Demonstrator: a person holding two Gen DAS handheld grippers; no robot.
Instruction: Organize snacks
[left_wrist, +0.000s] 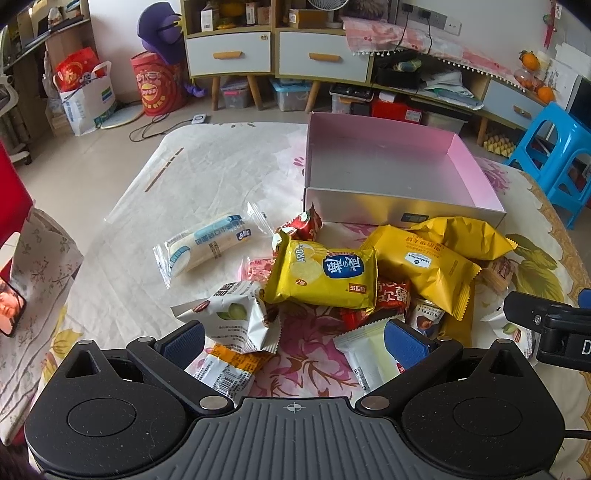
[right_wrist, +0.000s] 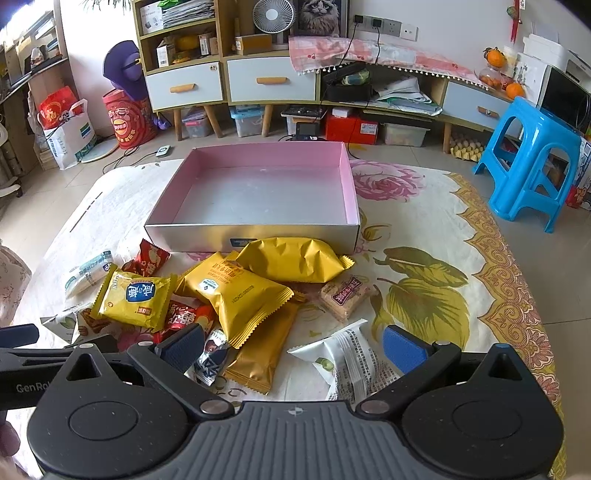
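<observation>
On the cloth-covered surface (left_wrist: 221, 177), snack packets (left_wrist: 325, 273) lie heaped at 6 o'clock of the empty pink box (left_wrist: 384, 162). Left hand-held gripper (left_wrist: 295, 345) and right hand-held gripper (right_wrist: 293, 347) hover spread wide, holding nothing. Packets judged light, crinkly, slippery; pinch mid-body or crimped seam

Beyond the fingertips, a floor of pale tiles (right_wrist: 424, 158) is seen, lit by soft daylight. A long cabinet (right_wrist: 229, 81) with white drawers, yellow handles and slanted wooden legs is set against the far wall (right_wrist: 443, 14), where power sockets (right_wrist: 384, 24) are mounted. A small fan (right_wrist: 271, 16) is stood on top of it. A blue plastic stool (right_wrist: 535, 158) is placed far right of the fingers, and a red drum (right_wrist: 127, 122) far left.
</observation>
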